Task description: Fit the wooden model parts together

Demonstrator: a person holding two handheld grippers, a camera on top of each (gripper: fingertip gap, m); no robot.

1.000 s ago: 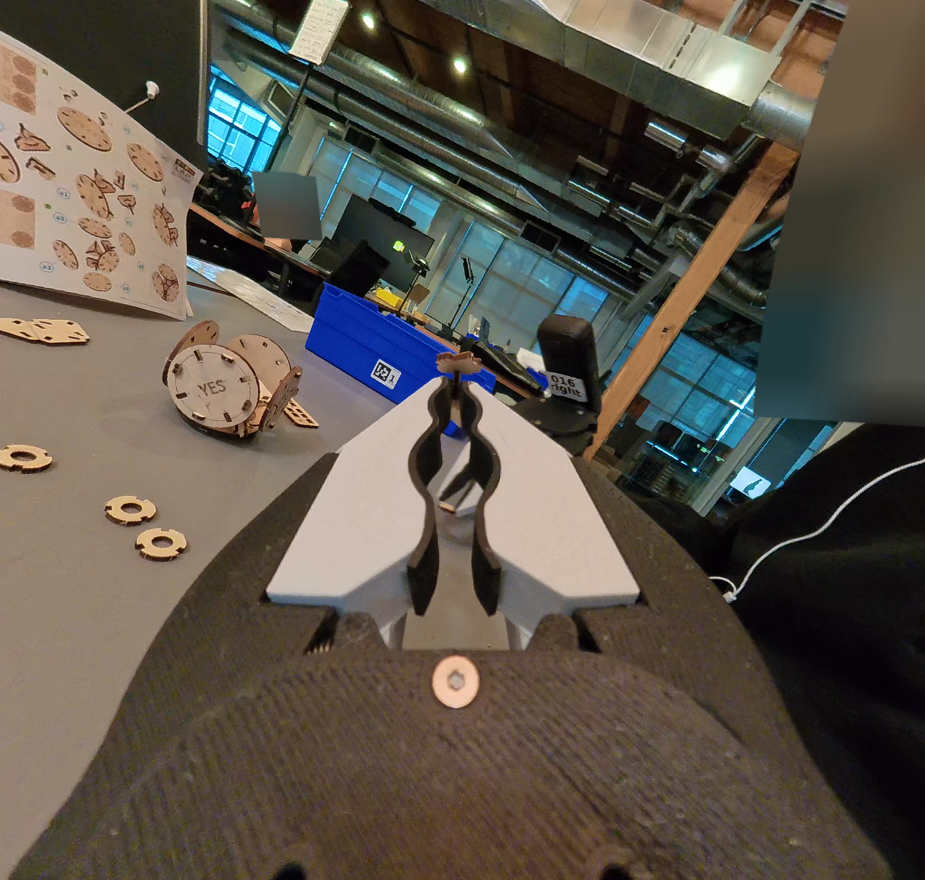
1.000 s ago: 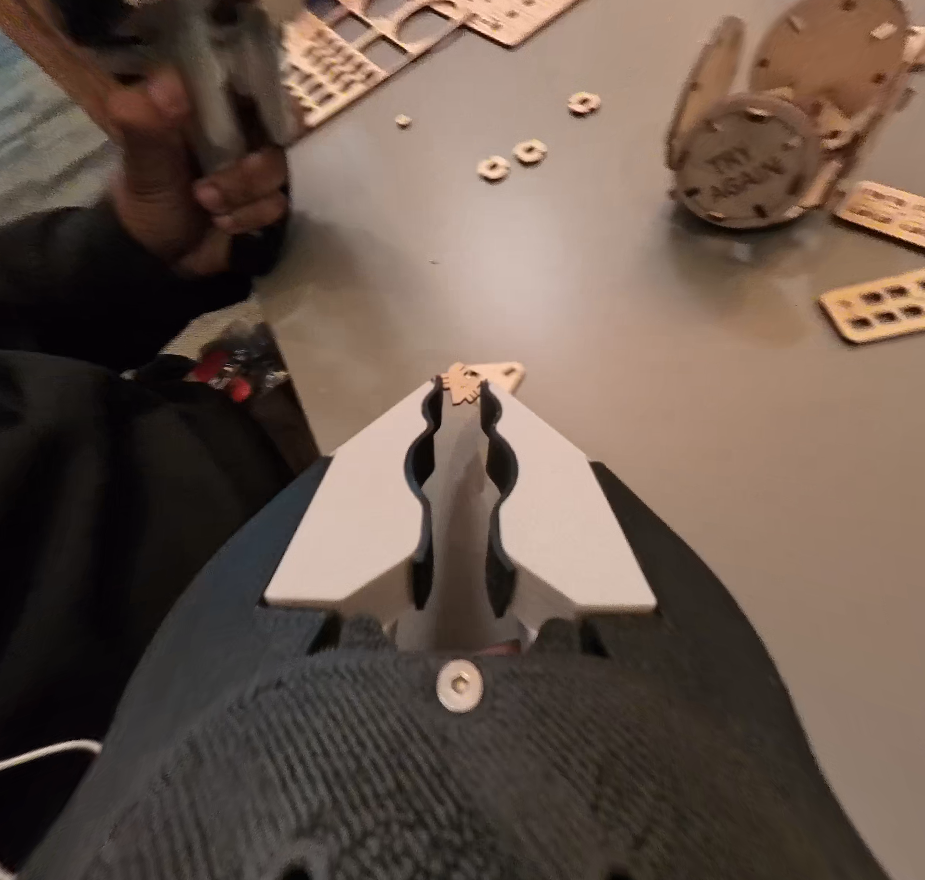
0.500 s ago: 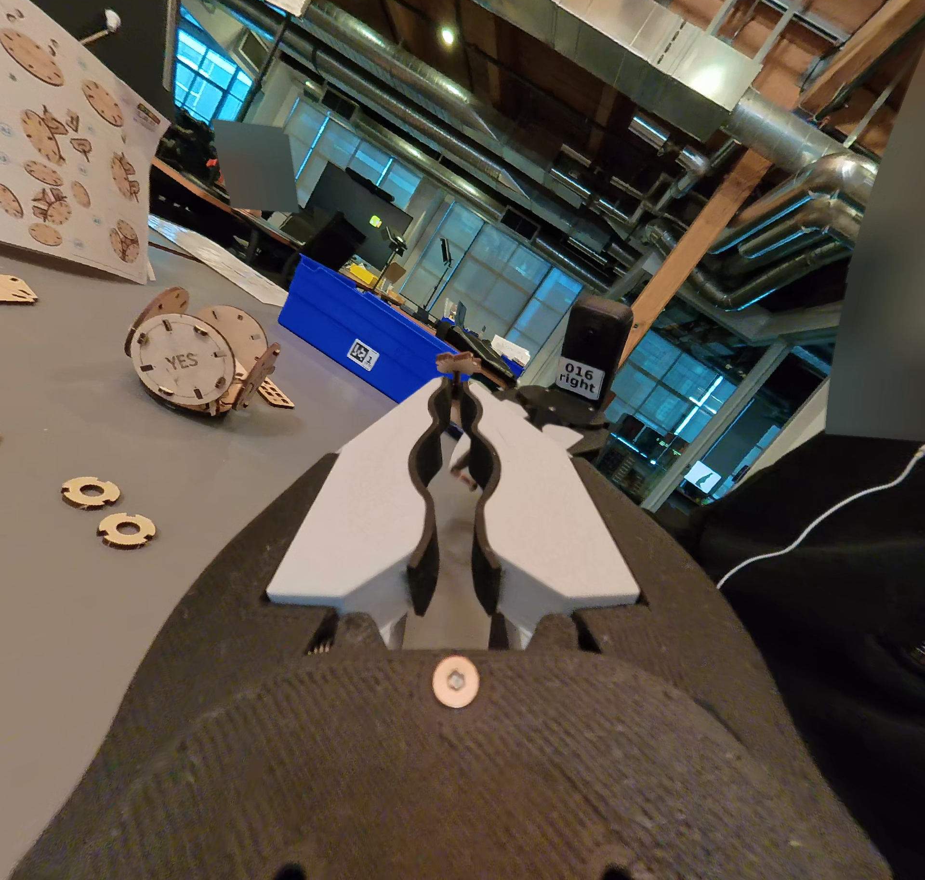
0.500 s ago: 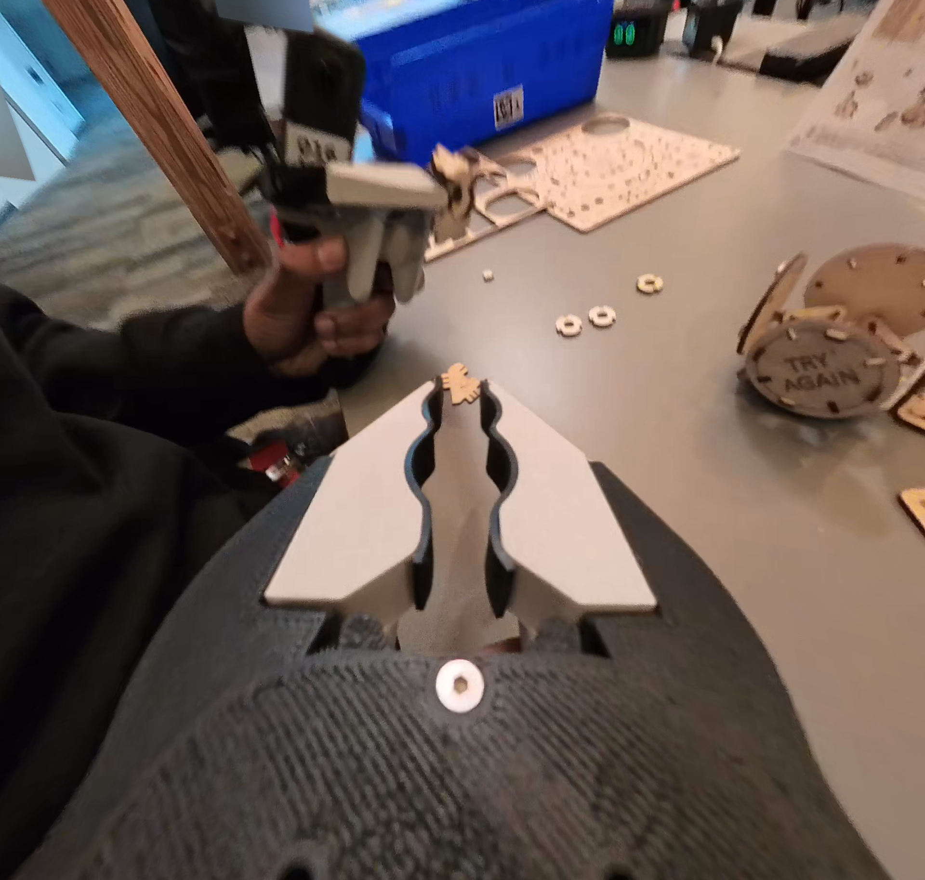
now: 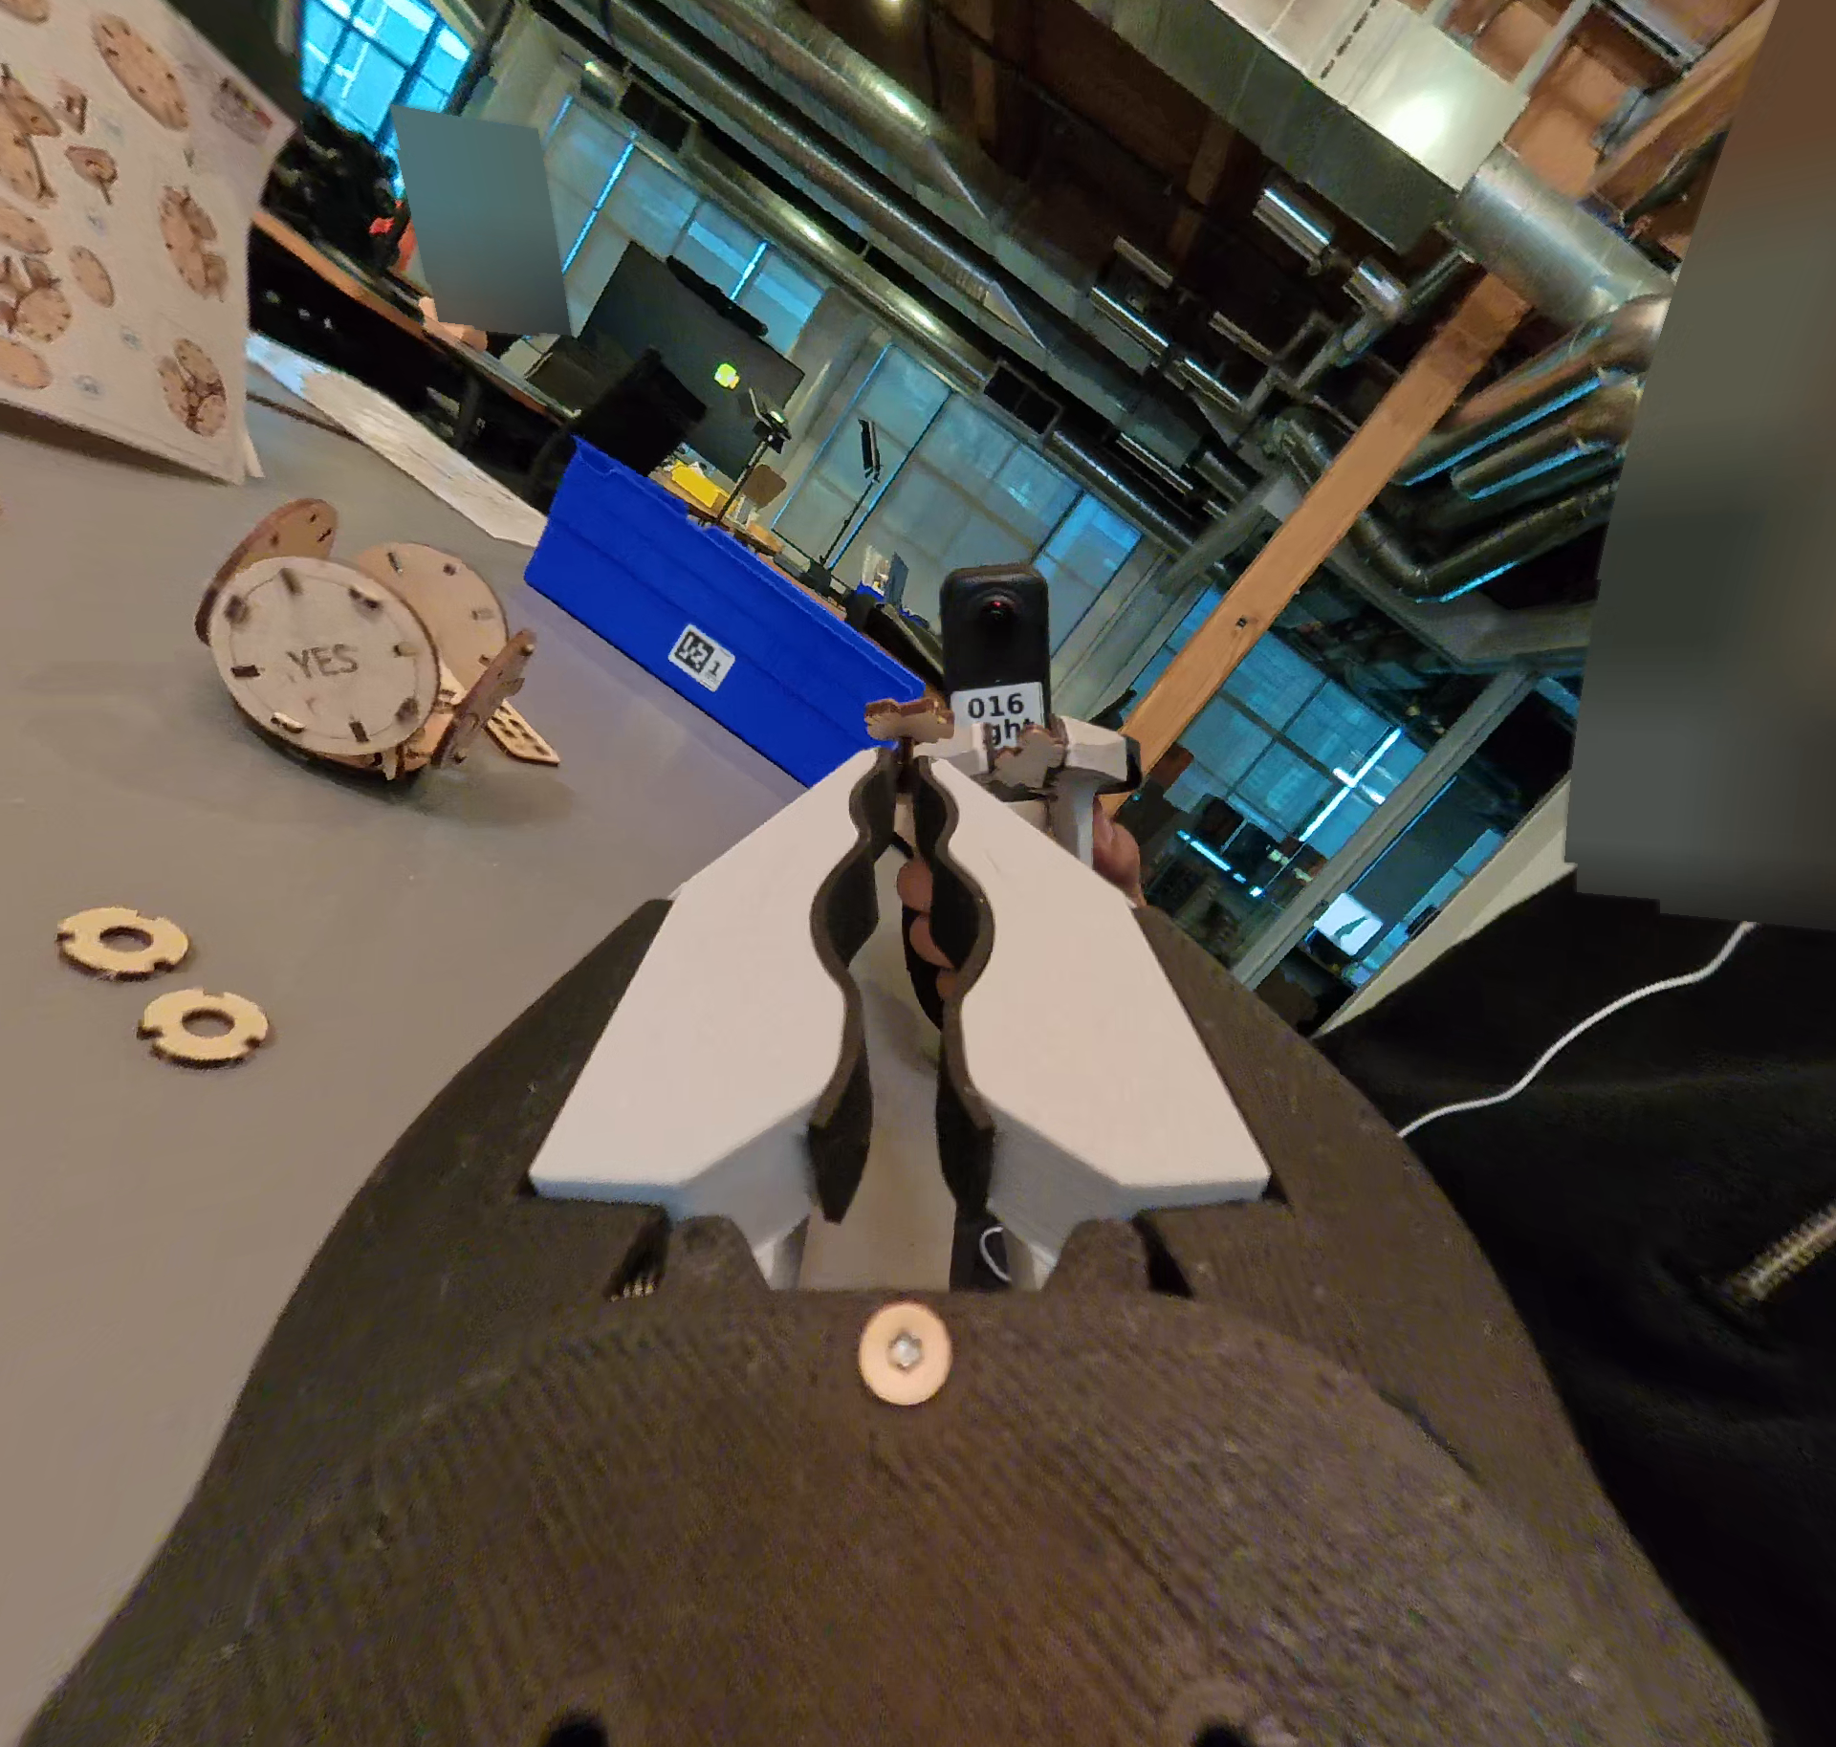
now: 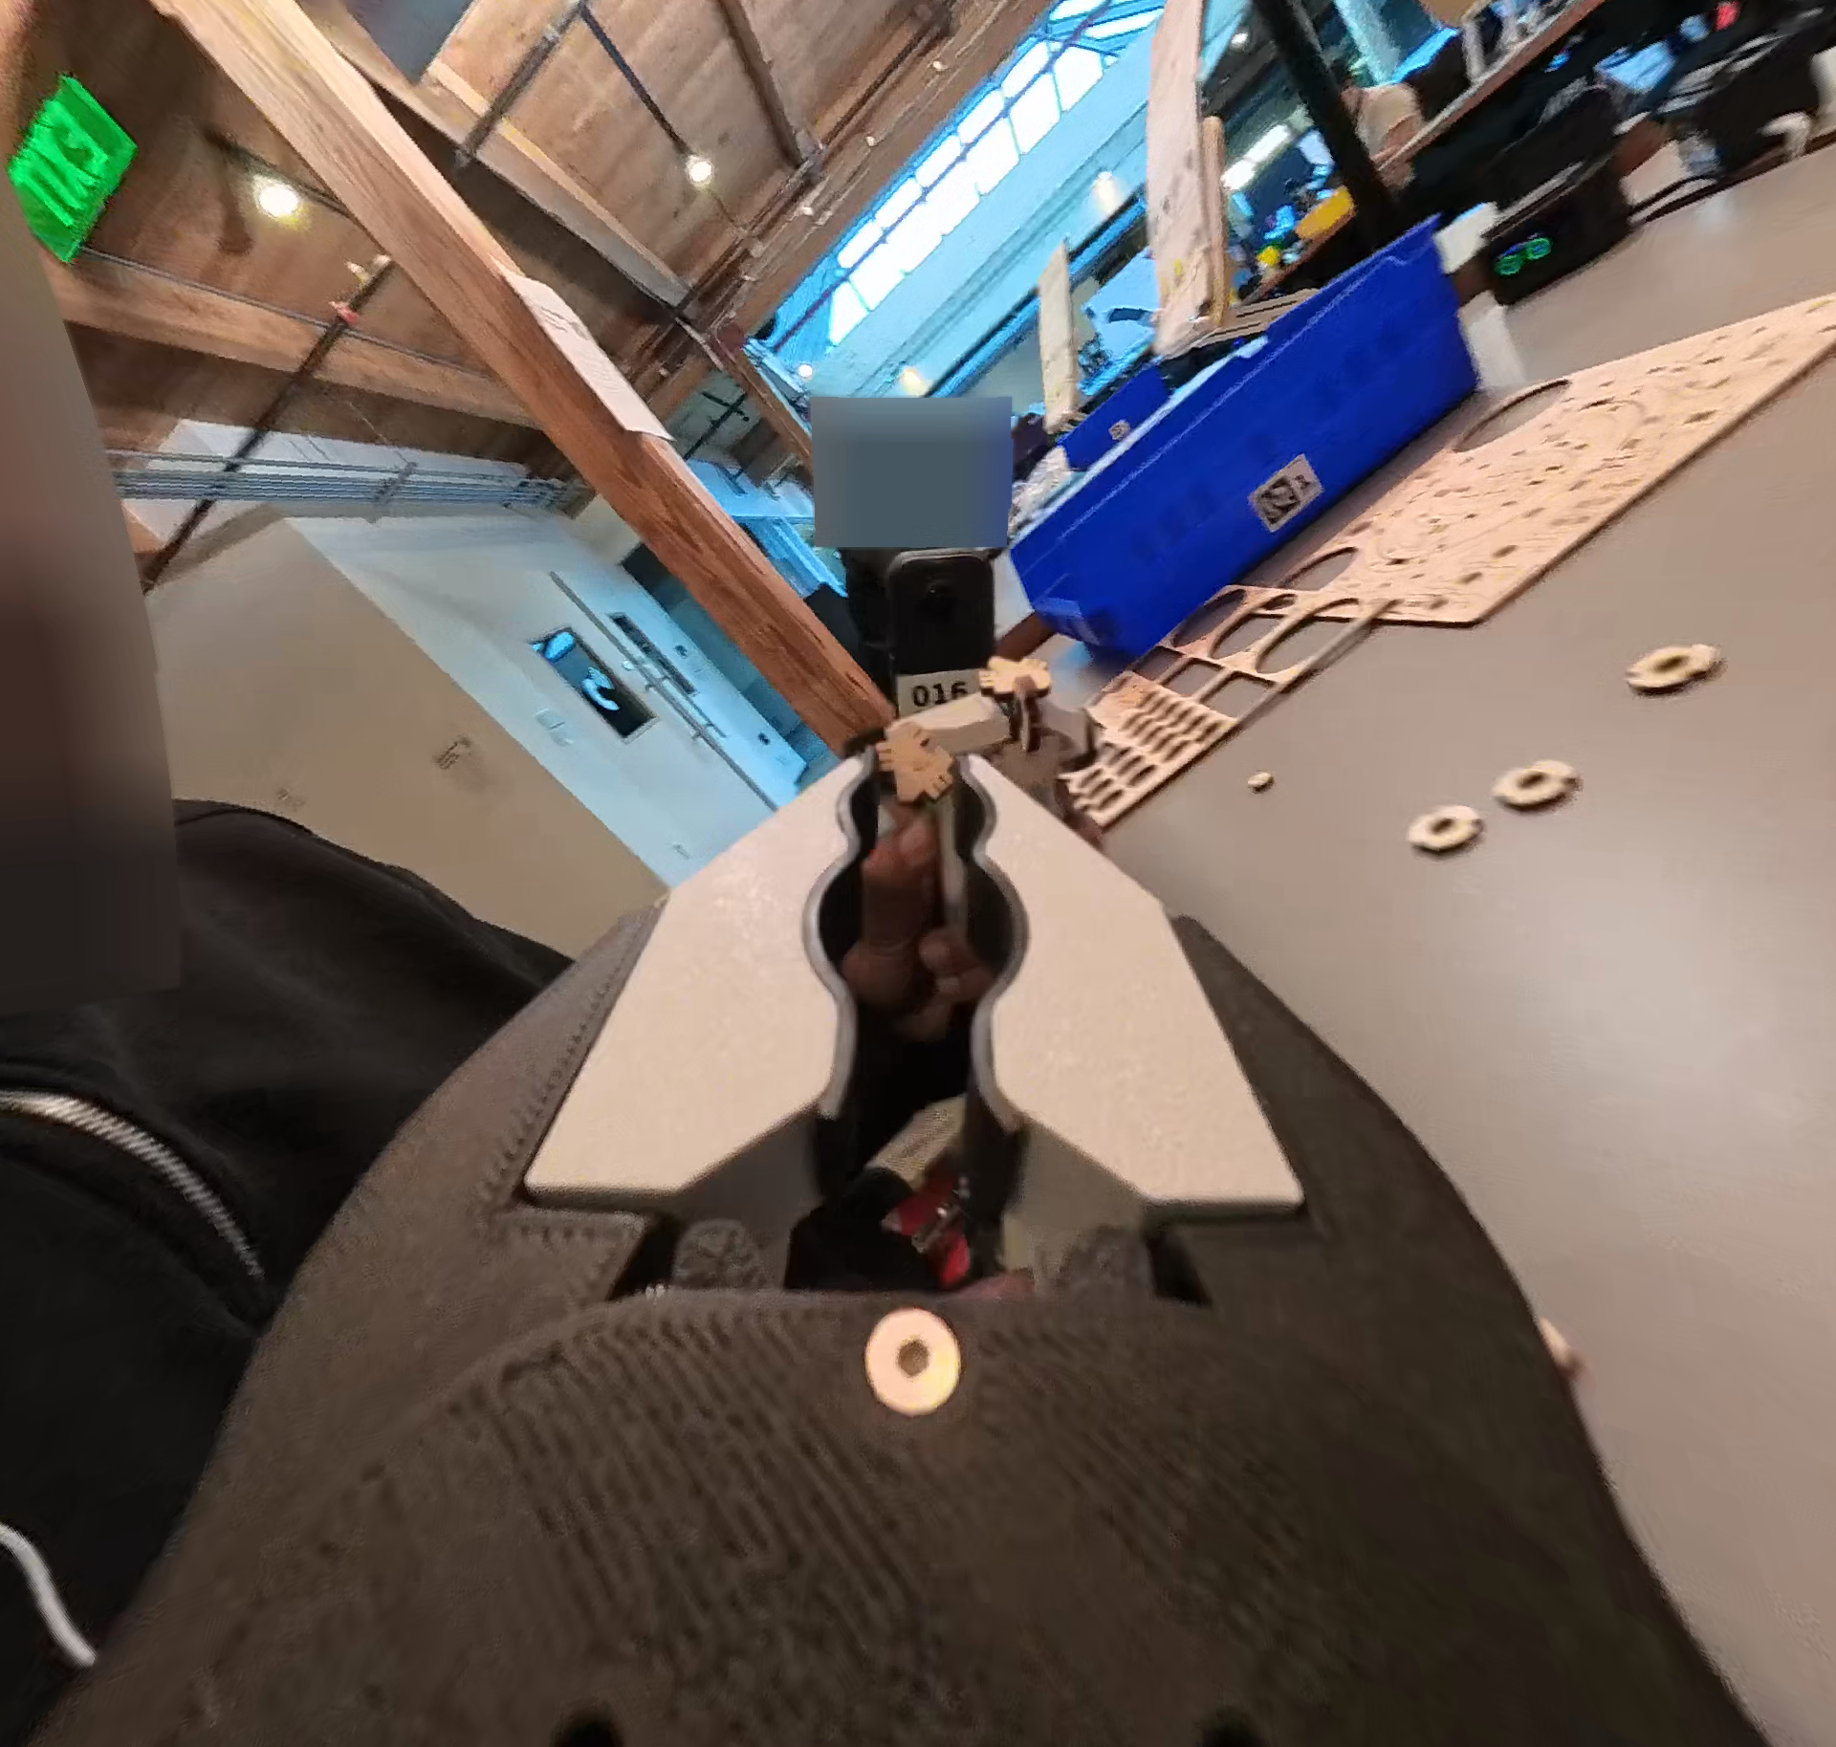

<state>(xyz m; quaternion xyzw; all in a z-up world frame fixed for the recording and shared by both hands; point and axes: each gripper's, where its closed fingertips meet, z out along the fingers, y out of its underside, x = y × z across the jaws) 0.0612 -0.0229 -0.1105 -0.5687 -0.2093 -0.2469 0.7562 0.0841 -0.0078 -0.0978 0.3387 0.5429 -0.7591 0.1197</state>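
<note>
My left gripper [image 5: 899, 777] is shut on a small flat wooden piece [image 5: 906, 718] that sticks up above its tips. My right gripper [image 6: 919, 777] is shut on a small toothed wooden piece [image 6: 919, 767], gripped by its edges. The two grippers face each other above the near edge of the grey table [image 5: 298, 905]. The right gripper [image 5: 1038, 767] with its toothed piece shows just behind my left tips. The left gripper [image 6: 1023, 718] with its piece [image 6: 1015, 676] shows just beyond my right tips. The two pieces are close but apart.
A round wooden drum assembly [image 5: 328, 666] lies on the table at the left, with two wooden washers [image 5: 204, 1029] nearer. A blue bin [image 5: 715, 646] and cut-out wooden sheets [image 6: 1490, 527] lie farther back. More washers [image 6: 1446, 827] lie to the right. A printed sheet [image 5: 99, 209] stands at the far left. Both grippers' tips are close together, under 4 cm apart. Both grippers' tips are roughly 15 cm from the round wooden drum assembly [image 5: 328, 666].
Both grippers have kept their pieces. The right gripper swung up from over the table to face the left one, and the two have drawn close together.
</note>
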